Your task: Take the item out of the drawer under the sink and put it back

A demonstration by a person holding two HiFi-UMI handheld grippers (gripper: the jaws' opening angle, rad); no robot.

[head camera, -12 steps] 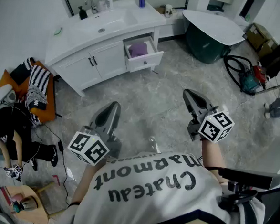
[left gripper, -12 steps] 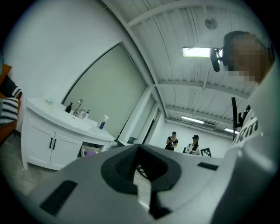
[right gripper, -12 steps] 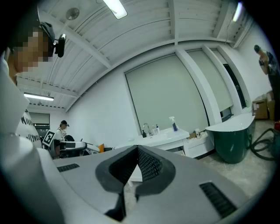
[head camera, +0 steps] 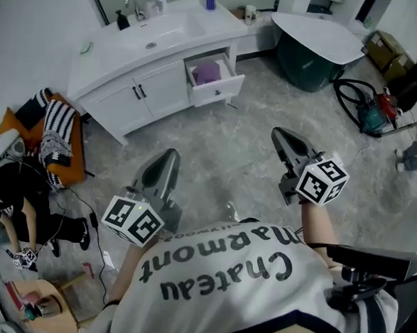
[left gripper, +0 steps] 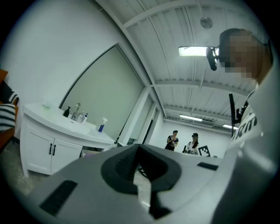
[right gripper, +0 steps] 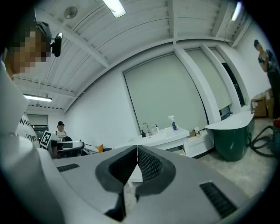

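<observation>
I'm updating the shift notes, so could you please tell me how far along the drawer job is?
Done: the drawer stands open. In hand: nothing; left gripper and right gripper are shut, empty, away from it. The purple item lies inside; whether it has already been out cannot be told. If not, lifting and returning it remain.

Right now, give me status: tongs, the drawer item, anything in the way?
Left tongs shut, empty; right tongs shut, empty. Purple item in open drawer. Nothing seen blocking.
</observation>
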